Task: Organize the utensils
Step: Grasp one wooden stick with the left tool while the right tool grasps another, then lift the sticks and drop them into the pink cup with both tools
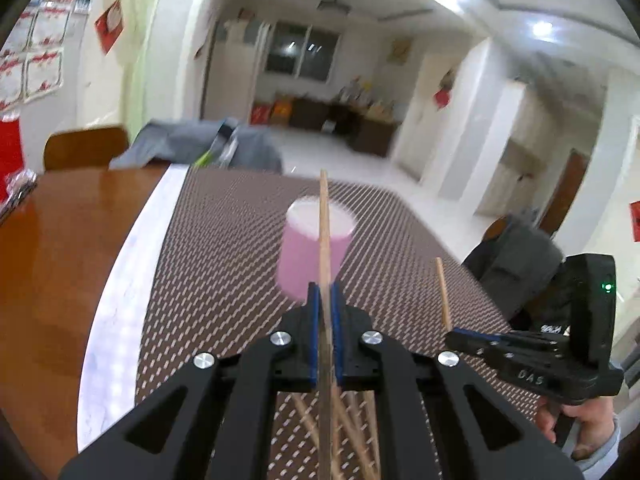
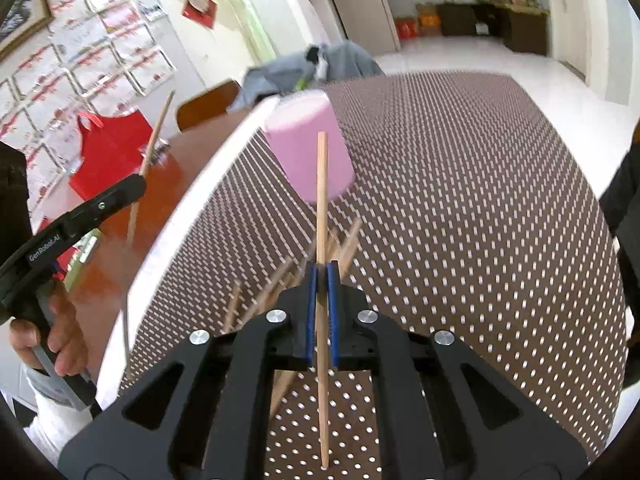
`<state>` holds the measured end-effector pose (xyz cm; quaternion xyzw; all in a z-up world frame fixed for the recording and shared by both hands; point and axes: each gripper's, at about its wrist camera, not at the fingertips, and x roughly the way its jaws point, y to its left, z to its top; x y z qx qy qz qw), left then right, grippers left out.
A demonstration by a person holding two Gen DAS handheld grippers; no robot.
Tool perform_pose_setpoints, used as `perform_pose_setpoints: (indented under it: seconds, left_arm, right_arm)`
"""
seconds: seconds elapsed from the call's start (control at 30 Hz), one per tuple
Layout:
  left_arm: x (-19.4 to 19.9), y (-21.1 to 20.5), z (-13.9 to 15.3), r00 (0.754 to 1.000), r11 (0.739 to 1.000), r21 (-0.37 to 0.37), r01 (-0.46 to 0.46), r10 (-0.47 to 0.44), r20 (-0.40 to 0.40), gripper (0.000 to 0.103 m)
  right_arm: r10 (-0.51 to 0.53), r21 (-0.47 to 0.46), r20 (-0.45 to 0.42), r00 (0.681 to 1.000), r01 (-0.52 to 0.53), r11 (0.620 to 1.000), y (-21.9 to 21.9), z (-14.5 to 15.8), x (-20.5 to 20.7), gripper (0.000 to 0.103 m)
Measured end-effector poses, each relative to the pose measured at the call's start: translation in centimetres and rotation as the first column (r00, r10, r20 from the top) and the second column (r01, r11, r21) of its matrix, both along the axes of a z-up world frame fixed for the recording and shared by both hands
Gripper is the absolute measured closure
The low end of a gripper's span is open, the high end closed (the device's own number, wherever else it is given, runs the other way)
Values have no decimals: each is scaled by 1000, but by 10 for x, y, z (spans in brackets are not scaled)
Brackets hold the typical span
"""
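Observation:
A pink cup (image 1: 312,248) stands upright on a brown dotted mat (image 1: 224,248); it also shows in the right wrist view (image 2: 308,148). My left gripper (image 1: 325,294) is shut on a wooden chopstick (image 1: 324,224) that points up in front of the cup. My right gripper (image 2: 321,276) is shut on another wooden chopstick (image 2: 321,200), held upright above the mat. Several loose chopsticks (image 2: 276,284) lie in a pile on the mat below both grippers. The right gripper (image 1: 472,340) shows in the left wrist view with its chopstick (image 1: 443,292). The left gripper (image 2: 132,188) shows at the left of the right wrist view.
The mat (image 2: 460,200) covers a wooden table (image 1: 68,232). A red bag (image 2: 108,156) stands on the table at the left. A chair (image 1: 86,152) and a grey garment (image 1: 192,144) are at the far edge.

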<state>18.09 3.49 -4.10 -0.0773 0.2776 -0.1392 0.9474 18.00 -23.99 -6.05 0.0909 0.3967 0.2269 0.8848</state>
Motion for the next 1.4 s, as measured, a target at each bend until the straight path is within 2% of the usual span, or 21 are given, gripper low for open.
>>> perform_pose_setpoints:
  seconds: [0.23, 0.47, 0.6, 0.73, 0.87, 1.2, 1.3, 1.33, 1.4]
  left_arm:
    - [2, -12, 21, 983, 998, -48, 38, -29, 179, 97]
    - [24, -15, 38, 934, 993, -111, 28, 14, 357, 97]
    - [43, -19, 44, 897, 991, -132, -4, 62, 438, 97]
    - [65, -21, 48, 873, 990, -142, -24, 90, 479, 97]
    - [89, -21, 52, 846, 985, -162, -65, 141, 515, 97]
    - [132, -17, 51, 789, 964, -230, -131, 242, 565, 97]
    - [141, -19, 45, 776, 961, -220, -165, 264, 573, 97]
    - [143, -21, 41, 776, 963, -208, -174, 264, 574, 97]
    - [151, -25, 35, 795, 968, -187, -167, 245, 555, 97]
  right_arm:
    - [4, 75, 115, 993, -13, 997, -6, 33, -15, 97]
    - [-22, 123, 234, 972, -7, 992, 0, 69, -8, 97]
    - [-59, 125, 336, 940, 17, 992, 12, 89, 1, 97]
    - [-95, 136, 431, 897, 40, 990, 25, 109, 19, 97]
    - [-128, 162, 472, 872, 57, 985, 34, 114, 39, 97]
    - [-179, 213, 479, 859, 84, 973, 42, 99, 85, 97]
    - [-189, 202, 490, 851, 100, 974, 44, 93, 93, 97]
    - [-188, 196, 489, 852, 103, 975, 45, 91, 95, 97]
    - [-187, 194, 475, 860, 105, 975, 45, 83, 100, 97]
